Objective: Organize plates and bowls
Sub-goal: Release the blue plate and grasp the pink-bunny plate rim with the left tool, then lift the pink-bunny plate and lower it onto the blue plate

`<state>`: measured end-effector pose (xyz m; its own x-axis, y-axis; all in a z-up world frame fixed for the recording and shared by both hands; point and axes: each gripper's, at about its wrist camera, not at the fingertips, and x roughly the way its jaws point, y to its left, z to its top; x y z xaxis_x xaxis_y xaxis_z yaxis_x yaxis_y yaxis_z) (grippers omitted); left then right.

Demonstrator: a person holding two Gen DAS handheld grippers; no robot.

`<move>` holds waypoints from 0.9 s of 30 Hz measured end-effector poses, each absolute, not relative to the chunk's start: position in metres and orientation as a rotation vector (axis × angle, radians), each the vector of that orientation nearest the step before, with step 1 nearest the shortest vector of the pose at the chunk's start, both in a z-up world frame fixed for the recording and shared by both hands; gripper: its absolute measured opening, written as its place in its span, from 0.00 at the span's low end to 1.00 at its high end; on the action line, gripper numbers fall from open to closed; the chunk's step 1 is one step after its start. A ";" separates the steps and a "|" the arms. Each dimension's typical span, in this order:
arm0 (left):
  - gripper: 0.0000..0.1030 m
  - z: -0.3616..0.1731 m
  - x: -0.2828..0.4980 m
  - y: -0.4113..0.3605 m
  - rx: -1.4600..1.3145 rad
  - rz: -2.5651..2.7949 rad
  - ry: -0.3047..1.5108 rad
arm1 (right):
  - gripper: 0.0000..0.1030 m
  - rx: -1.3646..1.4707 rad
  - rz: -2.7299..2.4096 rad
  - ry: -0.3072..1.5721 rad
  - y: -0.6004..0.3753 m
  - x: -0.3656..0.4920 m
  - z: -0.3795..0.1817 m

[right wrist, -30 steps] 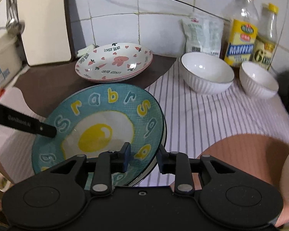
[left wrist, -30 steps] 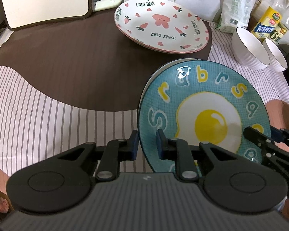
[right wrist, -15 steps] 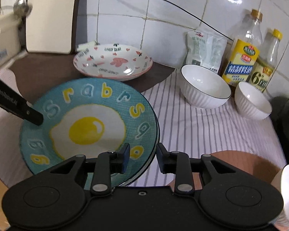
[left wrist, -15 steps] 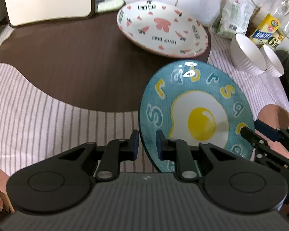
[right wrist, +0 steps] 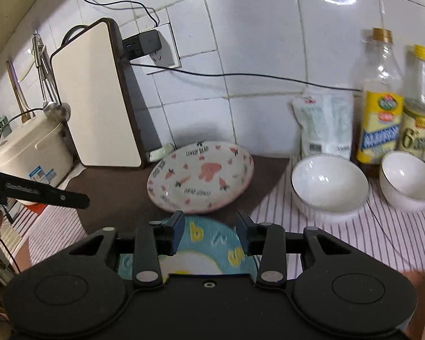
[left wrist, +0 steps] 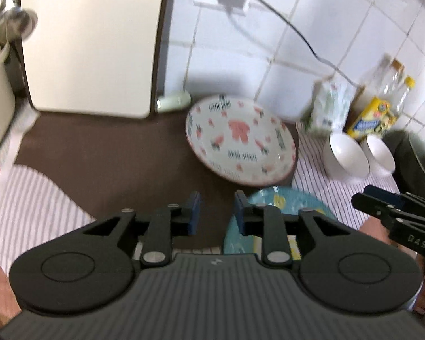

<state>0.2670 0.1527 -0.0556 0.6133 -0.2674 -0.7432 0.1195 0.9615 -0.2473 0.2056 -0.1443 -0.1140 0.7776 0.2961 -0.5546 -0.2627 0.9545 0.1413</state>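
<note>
- Hovering at the lower centre of the left wrist view, left gripper (left wrist: 216,212) with fingers released, just opened wider, nothing between them; blue egg plate (left wrist: 280,198) lying below and to the right, partly hidden behind the right finger.
- Seen at the bottom centre of the right wrist view, right gripper (right wrist: 209,232) likewise released and just opened wider, above the blue egg plate (right wrist: 209,240), fingers apart from its rim.
- Resting flat on the tabletop (right wrist: 340,235), blue plate with yellow letters, just in front of the pink-patterned plate (right wrist: 201,180) at centre frame on the brown mat (right wrist: 113,187).
- Standing to the right on the striped cloth, large white bowl (right wrist: 330,188) and small white bowl (right wrist: 408,180), side by side, apart from both plates.
- Lined along the tiled wall at upper right, two oil bottles (right wrist: 381,107) and a pouch (right wrist: 324,126); cutting board (right wrist: 96,99) leaning at left.
</note>
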 end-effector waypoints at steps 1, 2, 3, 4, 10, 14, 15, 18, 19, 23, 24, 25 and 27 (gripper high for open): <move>0.32 -0.055 0.272 0.155 -0.178 -0.225 0.871 | 0.48 0.080 0.309 0.617 -0.145 0.216 -0.116; 0.34 -0.055 0.277 0.156 -0.176 -0.223 0.861 | 0.52 0.100 0.319 0.620 -0.147 0.225 -0.117; 0.35 -0.056 0.284 0.158 -0.174 -0.223 0.851 | 0.53 0.121 0.321 0.622 -0.147 0.235 -0.121; 0.37 -0.059 0.290 0.159 -0.175 -0.228 0.840 | 0.53 0.139 0.314 0.627 -0.148 0.244 -0.124; 0.43 -0.088 0.330 0.159 -0.204 -0.233 0.824 | 0.54 0.179 0.279 0.692 -0.150 0.292 -0.153; 0.43 -0.113 0.354 0.156 -0.213 -0.227 0.830 | 0.54 0.236 0.222 0.758 -0.151 0.320 -0.174; 0.43 -0.119 0.359 0.154 -0.204 -0.215 0.831 | 0.54 0.243 0.206 0.771 -0.151 0.323 -0.178; 0.43 -0.136 0.377 0.149 -0.197 -0.209 0.839 | 0.54 0.284 0.186 0.797 -0.151 0.335 -0.190; 0.43 -0.141 0.382 0.149 -0.199 -0.209 0.841 | 0.54 0.288 0.180 0.802 -0.151 0.338 -0.194; 0.42 -0.155 0.400 0.146 -0.207 -0.215 0.856 | 0.54 0.313 0.152 0.810 -0.150 0.351 -0.203; 0.41 -0.158 0.404 0.144 -0.206 -0.227 0.860 | 0.54 0.309 0.153 0.801 -0.149 0.353 -0.204; 0.39 -0.160 0.407 0.143 -0.201 -0.243 0.865 | 0.54 0.299 0.159 0.796 -0.148 0.356 -0.204; 0.33 -0.163 0.410 0.139 -0.184 -0.270 0.864 | 0.50 0.273 0.174 0.792 -0.146 0.359 -0.204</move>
<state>0.4102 0.1388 -0.1634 0.6188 -0.3071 -0.7230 0.1589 0.9503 -0.2676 0.3592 -0.1456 -0.2035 0.6912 0.2548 -0.6762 -0.0515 0.9508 0.3056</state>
